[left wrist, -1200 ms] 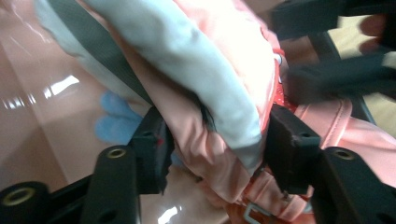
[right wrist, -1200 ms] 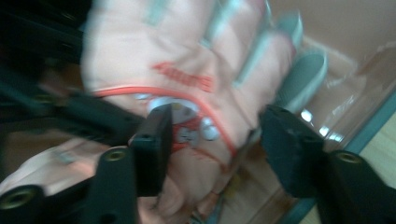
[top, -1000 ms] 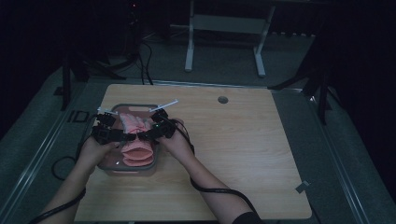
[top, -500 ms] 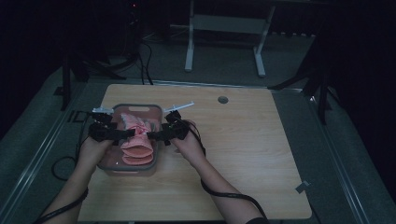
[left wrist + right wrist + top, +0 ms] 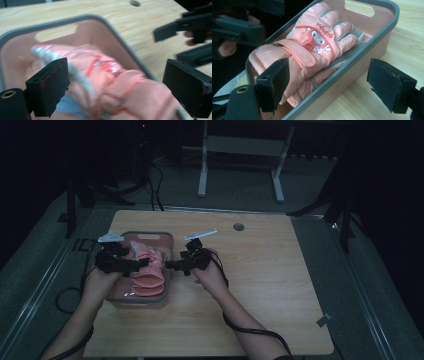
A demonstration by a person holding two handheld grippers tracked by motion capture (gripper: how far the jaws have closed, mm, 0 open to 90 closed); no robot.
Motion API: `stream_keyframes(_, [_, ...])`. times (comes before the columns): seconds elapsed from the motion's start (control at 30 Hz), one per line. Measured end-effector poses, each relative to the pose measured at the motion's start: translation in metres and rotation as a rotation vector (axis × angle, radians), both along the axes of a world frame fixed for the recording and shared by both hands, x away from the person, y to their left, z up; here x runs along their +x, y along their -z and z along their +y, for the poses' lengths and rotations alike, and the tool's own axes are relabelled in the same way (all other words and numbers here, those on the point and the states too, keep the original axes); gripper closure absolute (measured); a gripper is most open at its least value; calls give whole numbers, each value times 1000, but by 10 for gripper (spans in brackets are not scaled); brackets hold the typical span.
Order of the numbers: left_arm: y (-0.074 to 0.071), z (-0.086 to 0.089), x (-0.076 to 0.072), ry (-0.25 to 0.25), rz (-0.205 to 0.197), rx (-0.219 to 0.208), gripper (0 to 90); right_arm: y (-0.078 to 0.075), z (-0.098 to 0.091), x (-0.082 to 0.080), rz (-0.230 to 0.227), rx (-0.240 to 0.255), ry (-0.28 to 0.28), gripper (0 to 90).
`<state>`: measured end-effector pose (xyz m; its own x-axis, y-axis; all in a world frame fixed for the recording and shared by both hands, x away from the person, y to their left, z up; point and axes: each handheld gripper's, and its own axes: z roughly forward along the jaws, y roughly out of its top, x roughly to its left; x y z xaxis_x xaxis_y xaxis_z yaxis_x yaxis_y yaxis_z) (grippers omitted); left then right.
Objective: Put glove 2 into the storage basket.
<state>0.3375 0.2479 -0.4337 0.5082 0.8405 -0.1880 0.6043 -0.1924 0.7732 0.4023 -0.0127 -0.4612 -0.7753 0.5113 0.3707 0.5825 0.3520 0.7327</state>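
A pink winter glove (image 5: 312,47) with a cartoon bunny patch lies in a pink bin with a grey rim (image 5: 372,40), its cuff hanging over the rim. In the high view the glove (image 5: 147,267) and bin (image 5: 145,236) sit at the table's left. My left gripper (image 5: 134,265) hovers over the bin's left side, open, with the glove (image 5: 120,85) between and below its jaws. My right gripper (image 5: 172,265) is just right of the bin, open and empty, its jaws straddling the bin's rim in the right gripper view. The left gripper's jaws are blurred.
The wooden table (image 5: 260,285) stretches wide to the right of the bin. A small round hole (image 5: 238,227) sits near its far edge. Cables trail from both grippers over the table's near edge. Dark floor and a metal stand lie beyond.
Both grippers have moved apart from over the bin's middle: the left toward the bin's left side, the right out past its right rim. The glove stays in the bin.
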Motion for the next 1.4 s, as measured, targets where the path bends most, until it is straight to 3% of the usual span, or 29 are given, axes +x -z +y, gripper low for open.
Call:
stream_keyframes(0.23, [-9, -32, -15, 117, -22, -31, 73, -2, -15, -4, -7, 0, -4, 181])
stream_keyframes(0.47, [-8, -66, -27, 180, -35, -12, 74, -2, -32, -8, -16, -12, -2, 180])
stream_keyframes(0.6, [-6, -80, -32, 214, -45, -30, 74, 3, -46, -12, -16, -21, -2, 180])
stream_keyframes(0.77, [2, -102, -38, 265, -41, -23, 74, 10, -61, -17, -11, -16, 3, 179])
stream_keyframes(1.23, [30, -145, -45, 372, 25, -39, 74, 36, -98, -28, -2, -36, -13, 169])
stream_keyframes(1.4, [37, -159, -49, 405, 29, -19, 74, 46, -111, -34, -9, -39, -26, 169])
